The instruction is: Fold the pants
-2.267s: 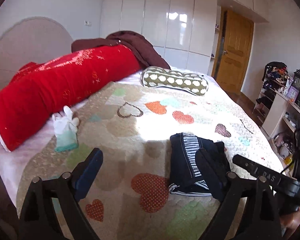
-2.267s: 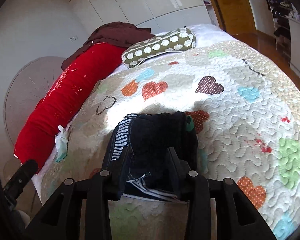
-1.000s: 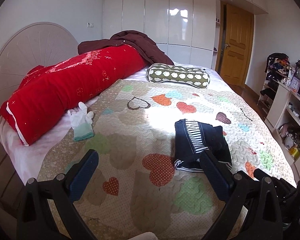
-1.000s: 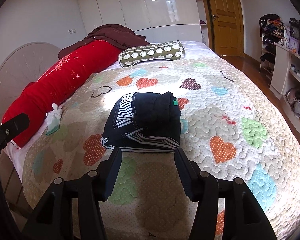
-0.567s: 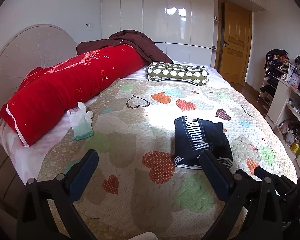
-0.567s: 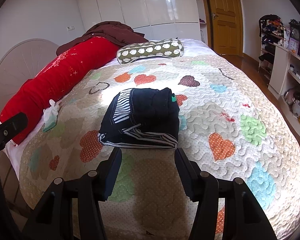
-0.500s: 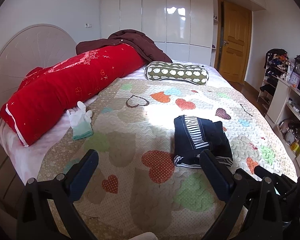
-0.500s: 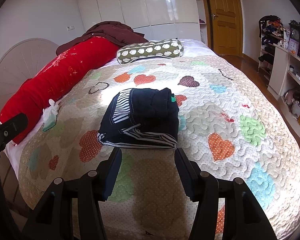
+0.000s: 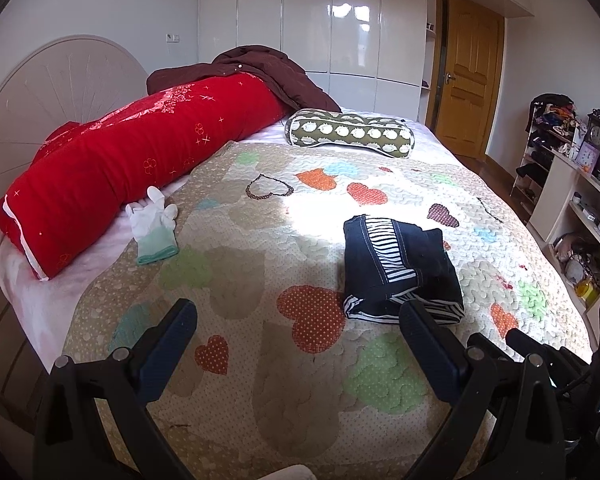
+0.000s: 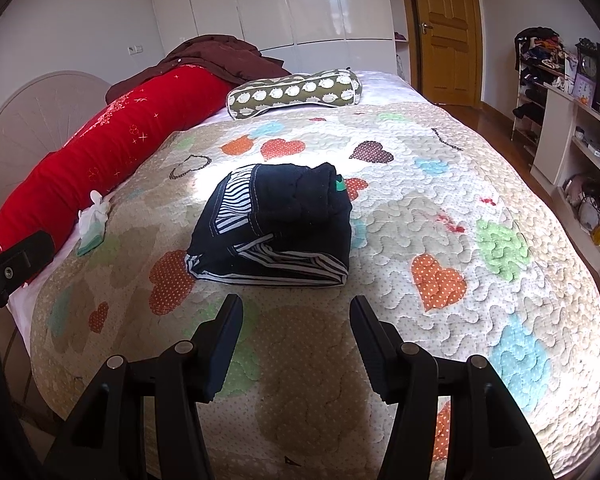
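The dark navy pants [image 10: 274, 224] with black-and-white striped trim lie folded into a compact stack on the heart-patterned quilt [image 10: 440, 208]. They also show in the left wrist view [image 9: 398, 266], right of centre. My right gripper [image 10: 296, 312] is open and empty, held back from the near edge of the stack. My left gripper [image 9: 296, 320] is wide open and empty, to the left of the stack and short of it. Neither gripper touches the pants.
A long red bolster [image 9: 132, 164] lies along the left side, a brown garment [image 9: 260, 72] at its far end. A green dotted pillow [image 9: 350, 134] lies at the far side. White gloves [image 9: 154, 226] rest near the bolster. Shelves [image 9: 572, 200] stand right.
Both grippers have pulled back from the folded pants, which the right one was over 2.3 s ago. In the last half second almost nothing has moved.
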Tool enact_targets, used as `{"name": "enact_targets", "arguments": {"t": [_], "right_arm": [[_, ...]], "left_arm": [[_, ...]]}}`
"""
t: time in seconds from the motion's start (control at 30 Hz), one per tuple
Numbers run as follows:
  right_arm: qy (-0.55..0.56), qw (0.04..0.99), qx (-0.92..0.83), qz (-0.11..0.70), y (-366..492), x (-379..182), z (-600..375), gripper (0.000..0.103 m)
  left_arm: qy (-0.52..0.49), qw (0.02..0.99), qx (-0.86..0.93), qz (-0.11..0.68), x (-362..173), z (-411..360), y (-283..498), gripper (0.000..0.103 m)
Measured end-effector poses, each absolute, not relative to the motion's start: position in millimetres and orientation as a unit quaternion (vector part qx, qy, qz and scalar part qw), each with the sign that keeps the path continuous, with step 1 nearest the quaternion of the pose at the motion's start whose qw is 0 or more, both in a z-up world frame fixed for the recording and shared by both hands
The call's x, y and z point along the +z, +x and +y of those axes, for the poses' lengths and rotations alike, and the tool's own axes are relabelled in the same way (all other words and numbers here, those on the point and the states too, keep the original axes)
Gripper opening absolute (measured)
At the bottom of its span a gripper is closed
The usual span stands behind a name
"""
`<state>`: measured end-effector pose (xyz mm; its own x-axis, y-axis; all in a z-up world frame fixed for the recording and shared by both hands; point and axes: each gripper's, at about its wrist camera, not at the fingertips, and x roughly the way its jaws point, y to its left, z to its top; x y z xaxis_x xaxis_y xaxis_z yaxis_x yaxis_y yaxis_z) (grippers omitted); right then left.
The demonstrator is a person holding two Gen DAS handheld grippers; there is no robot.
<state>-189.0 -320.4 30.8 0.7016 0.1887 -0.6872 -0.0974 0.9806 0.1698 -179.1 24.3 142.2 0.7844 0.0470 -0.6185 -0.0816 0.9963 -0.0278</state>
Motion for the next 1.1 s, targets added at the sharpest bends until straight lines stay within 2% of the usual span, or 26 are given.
{"name": "enact_targets", "arguments": {"t": [1.1], "right_arm": [[0.046,0.918,0.056,0.390,-193,21,-317,0.063]], "left_arm": [[-0.027,0.937,0.028,0.347,126,25,-180,0.101]]}}
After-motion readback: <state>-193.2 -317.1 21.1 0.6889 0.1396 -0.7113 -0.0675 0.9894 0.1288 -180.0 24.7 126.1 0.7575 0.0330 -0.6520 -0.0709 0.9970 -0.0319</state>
